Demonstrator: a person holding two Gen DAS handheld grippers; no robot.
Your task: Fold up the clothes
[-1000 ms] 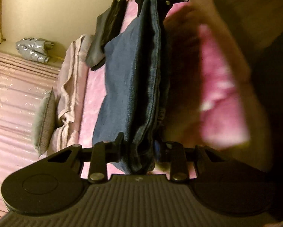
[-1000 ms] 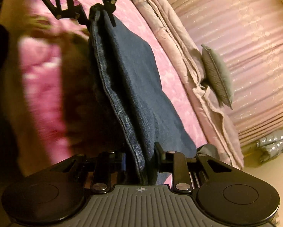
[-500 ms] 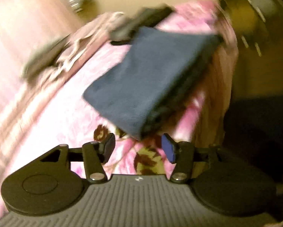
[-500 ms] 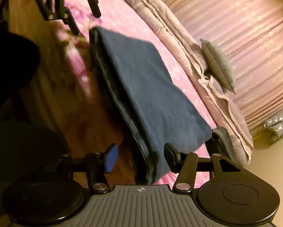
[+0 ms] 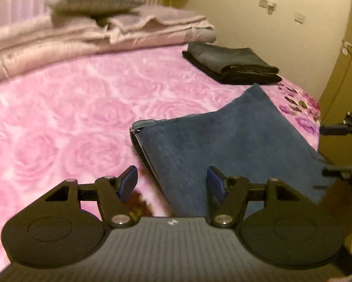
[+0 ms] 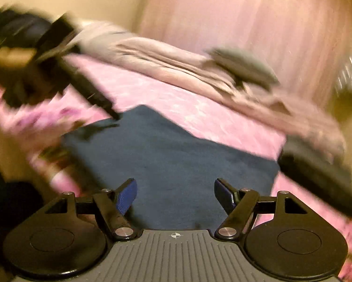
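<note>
Now the folded jeans [image 5: 234, 145] lay flat on the pink bed [image 5: 82, 117], near its edge. Both grippers' jaws had just been opening and stood apart, nothing clamped: the left gripper [image 5: 171, 183] and right gripper [image 6: 175, 193] hung above opposite ends of the jeans. Beyond the jeans sat a dark folded garment [image 5: 232, 64]; a folded quilt [image 5: 100, 33] with a grey cushion [image 5: 93, 1] lay by the curtain.

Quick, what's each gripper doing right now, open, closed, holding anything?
Left gripper: open, just been opening, empty above the folded jeans.
Right gripper: open, just been opening, holding nothing.
</note>
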